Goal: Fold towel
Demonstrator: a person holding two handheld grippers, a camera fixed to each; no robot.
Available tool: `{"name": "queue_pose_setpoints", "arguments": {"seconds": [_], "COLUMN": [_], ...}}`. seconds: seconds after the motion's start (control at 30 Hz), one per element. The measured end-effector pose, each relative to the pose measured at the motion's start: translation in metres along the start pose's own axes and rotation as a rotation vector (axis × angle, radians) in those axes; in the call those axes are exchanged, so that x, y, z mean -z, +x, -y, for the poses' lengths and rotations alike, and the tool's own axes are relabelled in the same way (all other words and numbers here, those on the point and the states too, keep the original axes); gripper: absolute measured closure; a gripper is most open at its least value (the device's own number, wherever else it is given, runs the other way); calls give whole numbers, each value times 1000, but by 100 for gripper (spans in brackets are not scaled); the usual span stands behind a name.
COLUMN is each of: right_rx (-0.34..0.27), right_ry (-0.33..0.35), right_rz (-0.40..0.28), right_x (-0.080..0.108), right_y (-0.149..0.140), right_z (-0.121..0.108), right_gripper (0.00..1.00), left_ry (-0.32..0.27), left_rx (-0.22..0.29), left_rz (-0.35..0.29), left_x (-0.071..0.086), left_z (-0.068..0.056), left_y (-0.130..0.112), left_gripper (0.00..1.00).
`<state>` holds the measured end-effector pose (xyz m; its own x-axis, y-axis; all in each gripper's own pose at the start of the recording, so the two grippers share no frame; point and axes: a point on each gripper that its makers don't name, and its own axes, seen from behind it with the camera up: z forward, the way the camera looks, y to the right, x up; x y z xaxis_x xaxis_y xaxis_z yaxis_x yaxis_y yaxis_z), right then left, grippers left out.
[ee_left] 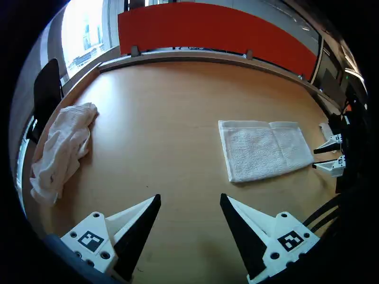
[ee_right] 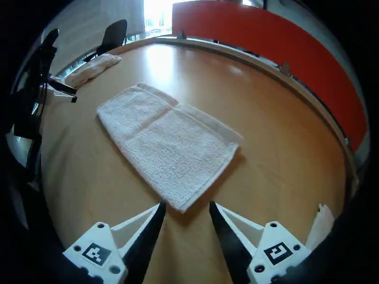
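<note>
Two towels lie on the wooden surface (ee_left: 166,109). The folded towel (ee_right: 168,144) is white, flat and roughly rectangular, with one narrower layer showing along its far edge. In the right gripper view, its near corner lies between the tips of the right tongs (ee_right: 187,204). These tongs are spread apart with a finger on either side of the corner; whether they touch the cloth cannot be told.

The left tongs (ee_left: 190,197) are likewise released, grasping nothing, over bare wood well apart from both towels. The crumpled towel (ee_left: 61,146), also white, lies in a loose heap near the surface's far-left edge in the left gripper view, just beside a dark chair (ee_left: 47,90). A red panel (ee_left: 213,28) stands along the back edge of the surface.
</note>
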<state>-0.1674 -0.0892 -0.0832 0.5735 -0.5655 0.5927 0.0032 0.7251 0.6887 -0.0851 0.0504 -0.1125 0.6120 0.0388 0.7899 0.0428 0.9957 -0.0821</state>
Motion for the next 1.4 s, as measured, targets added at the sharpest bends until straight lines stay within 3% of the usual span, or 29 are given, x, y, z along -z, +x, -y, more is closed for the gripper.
{"name": "queue_pose_setpoints", "arguments": {"seconds": [0.13,0.27,0.4,0.8,1.07,1.4], "right_rx": [0,0,14,27,21,11], "right_ry": [23,48,59,54,41,10], "right_rz": [7,16,21,28,9,-59], "right_x": [1,1,0,-2,2,23], "right_y": [-2,-4,-5,-6,0,28], "right_z": [3,8,9,6,5,-5], "right_gripper": [45,47,56,95,96,96], "left_ry": [3,2,4,6,6,9], "left_rx": [0,2,2,-4,-5,-11], "left_rz": [0,-1,-1,-1,-2,-8], "left_x": [2,3,3,4,4,4], "left_z": [2,3,4,7,8,10], "left_y": [-1,-1,-1,-1,1,6], "left_gripper": [7,7,7,7,7,7]}}
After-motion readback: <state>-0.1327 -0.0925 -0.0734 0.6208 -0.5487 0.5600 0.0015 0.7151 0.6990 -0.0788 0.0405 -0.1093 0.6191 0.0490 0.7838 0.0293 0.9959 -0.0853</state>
